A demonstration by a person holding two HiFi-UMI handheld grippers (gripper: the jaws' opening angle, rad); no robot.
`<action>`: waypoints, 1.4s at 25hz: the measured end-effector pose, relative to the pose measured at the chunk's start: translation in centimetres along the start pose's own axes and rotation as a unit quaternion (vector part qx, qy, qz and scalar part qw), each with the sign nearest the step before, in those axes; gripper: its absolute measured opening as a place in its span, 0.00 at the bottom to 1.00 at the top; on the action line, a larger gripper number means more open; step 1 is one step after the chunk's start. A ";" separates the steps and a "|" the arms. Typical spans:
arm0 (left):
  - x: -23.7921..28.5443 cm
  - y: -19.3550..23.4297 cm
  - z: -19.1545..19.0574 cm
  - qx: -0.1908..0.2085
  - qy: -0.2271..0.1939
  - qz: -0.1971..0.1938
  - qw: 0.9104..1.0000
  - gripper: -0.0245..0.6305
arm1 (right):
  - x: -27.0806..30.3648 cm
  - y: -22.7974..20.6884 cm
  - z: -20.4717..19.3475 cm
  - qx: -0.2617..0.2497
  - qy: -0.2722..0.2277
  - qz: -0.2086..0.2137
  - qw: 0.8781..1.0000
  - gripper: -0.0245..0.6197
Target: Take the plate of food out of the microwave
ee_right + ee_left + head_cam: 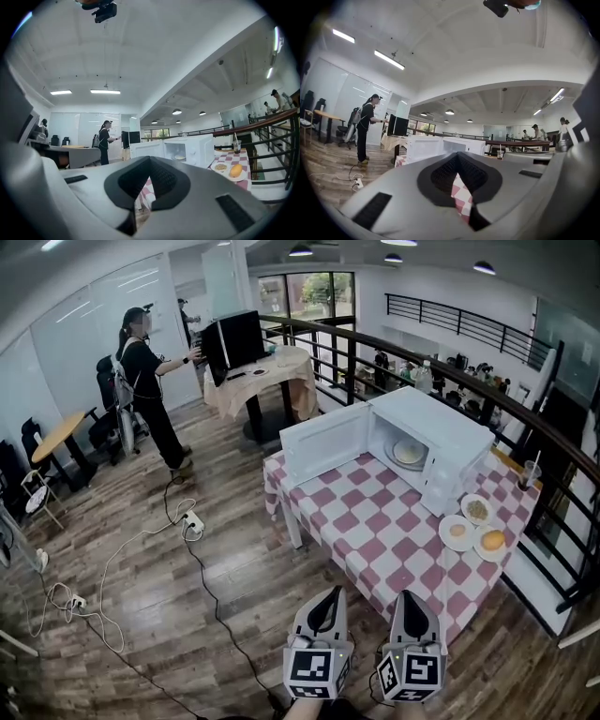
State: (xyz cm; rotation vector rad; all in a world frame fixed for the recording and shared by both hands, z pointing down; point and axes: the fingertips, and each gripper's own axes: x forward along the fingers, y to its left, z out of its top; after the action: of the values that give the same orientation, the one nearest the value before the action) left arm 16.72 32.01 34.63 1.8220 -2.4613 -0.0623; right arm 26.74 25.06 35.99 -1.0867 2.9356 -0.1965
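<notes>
The plate of food sits inside the microwave, in the upper right of the head view, well apart from both tools and above them in the frame. At the bottom edge, the left tool and the right tool sit side by side, level, pointing toward the bench. Each has its jaws closed together, with nothing held or touched. The right tool looks slightly nearer the oven mouth. The checked bench stretches away between the tools and the microwave. Three small plates lie at its right end. The microwave door stands swung out to the left, so the cavity is open toward the tools. The plate is round, so no axis matters. Beyond, upper left, a person stands at a screen.
</notes>
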 end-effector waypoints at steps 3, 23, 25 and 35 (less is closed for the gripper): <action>0.5 0.0 -0.2 -0.001 -0.002 0.004 1.000 0.06 | 0.5 -0.3 -0.1 0.003 0.000 0.004 1.000 0.03; 3.9 3.4 -1.3 -0.008 0.003 0.020 1.000 0.06 | 5.6 0.2 -1.7 0.013 0.017 0.020 1.000 0.03; 4.9 4.2 -1.2 -0.007 0.002 0.018 1.000 0.06 | 6.9 0.4 -1.8 0.012 0.020 0.019 1.000 0.03; 10.1 11.1 -0.1 -0.019 -0.001 0.013 1.000 0.06 | 15.4 3.6 -1.3 -0.004 0.030 0.020 0.999 0.03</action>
State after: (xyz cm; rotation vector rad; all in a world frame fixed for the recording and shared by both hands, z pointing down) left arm 3.24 25.55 35.98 1.7758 -2.4679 -0.1089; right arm 12.66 17.88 37.47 -1.0398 3.0109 -0.2204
